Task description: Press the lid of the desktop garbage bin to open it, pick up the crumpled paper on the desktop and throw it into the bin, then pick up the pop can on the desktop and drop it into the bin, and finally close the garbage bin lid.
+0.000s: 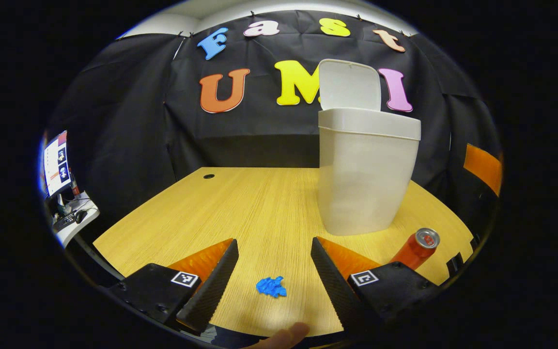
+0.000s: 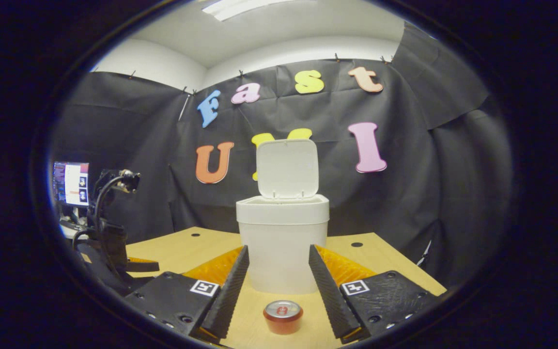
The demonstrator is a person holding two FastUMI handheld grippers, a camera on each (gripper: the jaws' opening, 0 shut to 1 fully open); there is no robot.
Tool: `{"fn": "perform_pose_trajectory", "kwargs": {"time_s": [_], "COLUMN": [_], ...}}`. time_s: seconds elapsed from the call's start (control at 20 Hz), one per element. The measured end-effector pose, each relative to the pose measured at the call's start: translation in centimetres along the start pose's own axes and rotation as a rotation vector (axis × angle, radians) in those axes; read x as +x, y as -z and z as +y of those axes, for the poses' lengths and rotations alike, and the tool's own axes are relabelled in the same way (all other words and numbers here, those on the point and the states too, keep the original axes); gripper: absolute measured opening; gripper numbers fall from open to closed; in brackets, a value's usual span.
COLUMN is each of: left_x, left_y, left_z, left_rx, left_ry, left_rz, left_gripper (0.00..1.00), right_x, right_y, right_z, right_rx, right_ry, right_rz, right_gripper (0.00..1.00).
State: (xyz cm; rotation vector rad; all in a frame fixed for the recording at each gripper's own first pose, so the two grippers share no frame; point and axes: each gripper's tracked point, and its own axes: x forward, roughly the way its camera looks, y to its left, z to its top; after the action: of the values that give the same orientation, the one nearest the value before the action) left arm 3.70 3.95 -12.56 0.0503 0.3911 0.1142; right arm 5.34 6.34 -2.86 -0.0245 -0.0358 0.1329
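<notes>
1. The garbage bin (image 1: pixel 367 179) stood on the wooden desktop (image 1: pixel 259 203) with its lid (image 1: pixel 349 85) swung up on the rear hinge, so I judged the opening press done; in the right gripper view the lid (image 2: pixel 287 168) stood near upright above the bin's (image 2: pixel 283 242) rim.

2. The crumpled paper (image 1: pixel 271 286) lay on the desktop, near the front edge and well short of the bin; the paper step was therefore not yet done, and it looked to be the step in hand.

3. The left gripper (image 1: pixel 274 276) was spread wide with nothing between its fingers; the paper sat on the wood between the two fingers, touching neither.

4. The pop can (image 1: pixel 416 248) lay on its side just beside the bin's front right corner in the left gripper view; in the right gripper view the can (image 2: pixel 283 316) showed its top end-on, close in front of the bin; that step, and closing the lid, remained.

5. The right gripper (image 2: pixel 276 286) was likewise apart and empty, lined up with the can and the bin beyond it.

6. The paper was a small, bright blue, jagged wad, low and flattish; it looked light and easily nudged; the can was red with a silver top; the bin was plain white and tapered downward.
</notes>
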Motion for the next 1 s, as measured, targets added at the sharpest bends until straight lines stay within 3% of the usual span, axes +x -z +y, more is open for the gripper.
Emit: {"fn": "perform_pose_trajectory", "kwargs": {"time_s": [0.1, 0.15, 0.25, 0.5, 0.65, 0.7, 0.8, 1.0], "left_x": [0.7, 0.8, 1.2, 1.9, 2.5, 2.7, 3.3, 3.7], "left_y": [1.9, 2.9, 5.1, 7.6, 8.4, 8.4, 8.7, 10.1], "left_z": [-0.2, -0.5, -0.9, 0.4, 0.6, 0.8, 0.9, 1.0], "left_rx": [-0.023, -0.023, 0.007, 0.046, 0.018, 0.005, 0.000, -0.011], "left_ry": [0.032, 0.048, 0.071, 0.040, 0.060, 0.054, 0.045, 0.054], "left_rz": [0.052, 0.084, 0.137, 0.180, 0.201, 0.195, 0.189, 0.217], "left_gripper": [0.98, 0.98, 0.97, 0.92, 0.88, 0.91, 0.71, 0.58], "right_x": [0.1, 0.1, 0.0, -0.1, 0.9, 1.2, 1.5, 1.9], "right_y": [1.1, 1.6, 1.7, 3.0, 5.6, 6.0, 6.2, 6.3], "right_z": [0.5, 0.2, -0.8, -2.1, -1.2, -1.4, -1.8, -3.4], "right_rx": [-0.025, -0.024, 0.007, 0.040, 0.106, 0.094, 0.032, -0.047], "right_ry": [-0.041, -0.054, -0.046, 0.008, 0.009, 0.029, 0.049, 0.041], "right_rz": [0.027, 0.039, 0.048, 0.085, 0.179, 0.194, 0.188, 0.134], "right_gripper": [0.83, 0.92, 0.95, 0.95, 0.96, 0.96, 0.96, 0.96]}}
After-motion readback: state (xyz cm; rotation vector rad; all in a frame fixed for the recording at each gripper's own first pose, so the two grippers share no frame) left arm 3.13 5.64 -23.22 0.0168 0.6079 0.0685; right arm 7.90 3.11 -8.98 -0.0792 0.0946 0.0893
